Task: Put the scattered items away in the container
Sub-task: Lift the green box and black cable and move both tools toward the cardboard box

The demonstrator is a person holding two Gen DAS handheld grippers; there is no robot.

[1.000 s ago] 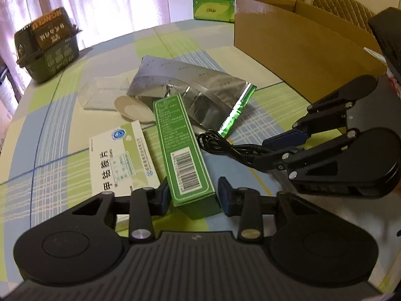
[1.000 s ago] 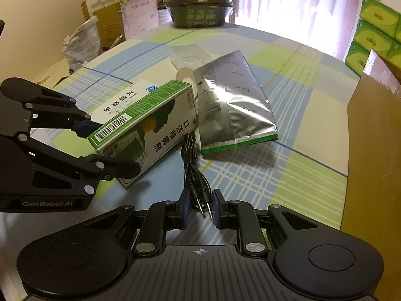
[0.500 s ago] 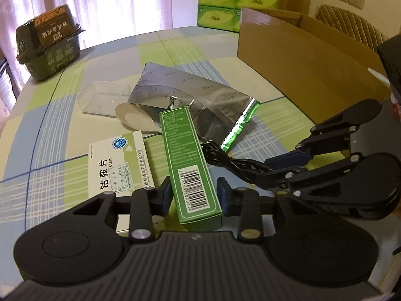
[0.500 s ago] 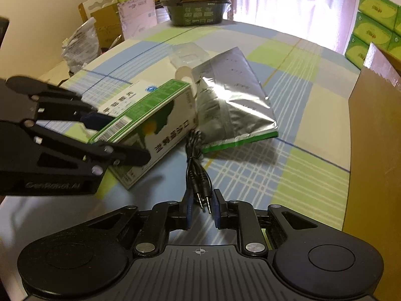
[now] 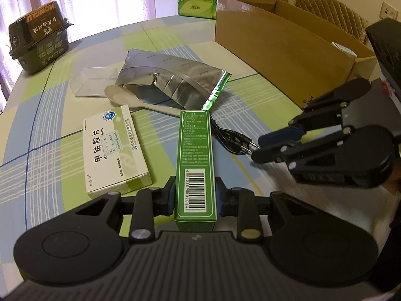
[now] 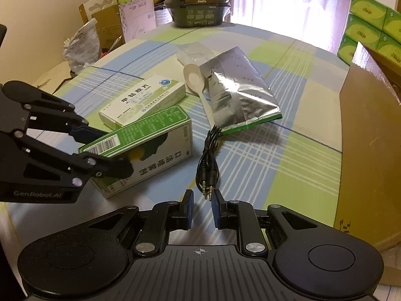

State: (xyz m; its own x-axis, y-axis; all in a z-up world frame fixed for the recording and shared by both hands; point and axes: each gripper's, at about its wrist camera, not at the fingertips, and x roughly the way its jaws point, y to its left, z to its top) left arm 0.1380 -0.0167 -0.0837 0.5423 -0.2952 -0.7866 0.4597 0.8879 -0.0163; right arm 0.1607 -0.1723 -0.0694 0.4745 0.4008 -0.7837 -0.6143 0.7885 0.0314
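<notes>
The left tongs (image 5: 195, 198) clamp the green box (image 5: 195, 160) by its barcode end, its far end apparently lifted off the checked bench (image 5: 45, 130). The right tongs (image 6: 202, 207) stand narrowly parted, holding nothing, just short of the 2 plugs of the black cable (image 6: 207, 160). Nearby lie a white medicine box (image 5: 112, 148), spoon (image 6: 198, 82) and foil pouch (image 5: 170, 80). The cardboard container (image 5: 280, 47) sits to the right.
</notes>
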